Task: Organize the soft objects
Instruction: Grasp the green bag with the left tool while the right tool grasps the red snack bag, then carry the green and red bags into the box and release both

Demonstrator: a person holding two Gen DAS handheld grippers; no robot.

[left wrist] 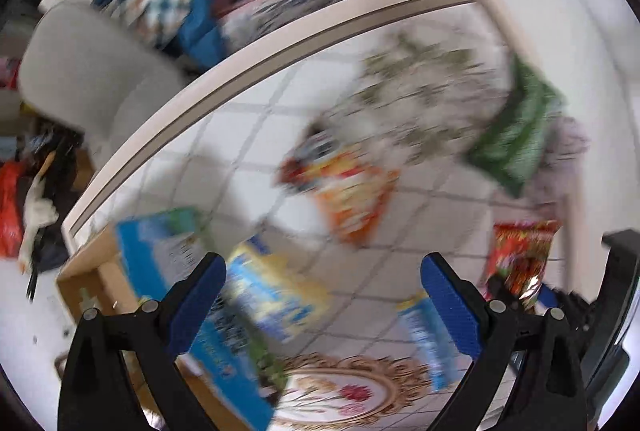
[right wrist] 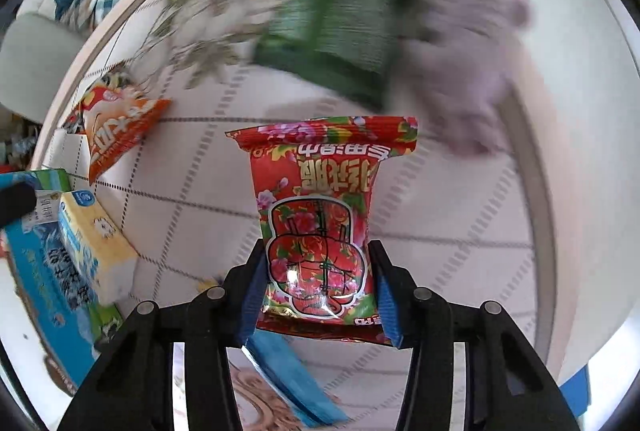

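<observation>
Nearby, orange packet (right wrist: 116, 135), green cloth (right wrist: 344, 43).

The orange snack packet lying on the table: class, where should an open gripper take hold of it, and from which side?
Probably across its puffed middle, coming from above. The orange snack packet lies flat on the checked tablecloth, apart from the boxes, so its long side edges seem free. The left gripper is open.

**Print on the packs: mostly unreadable**

You see large yellow Chinese characters upside down on the red floral packet (right wrist: 316, 215); I cannot read them surely. The orange snack bag (right wrist: 116, 131) carries white characters, and the blue box (right wrist: 44, 271) pale ones, all too blurred to read.
</observation>
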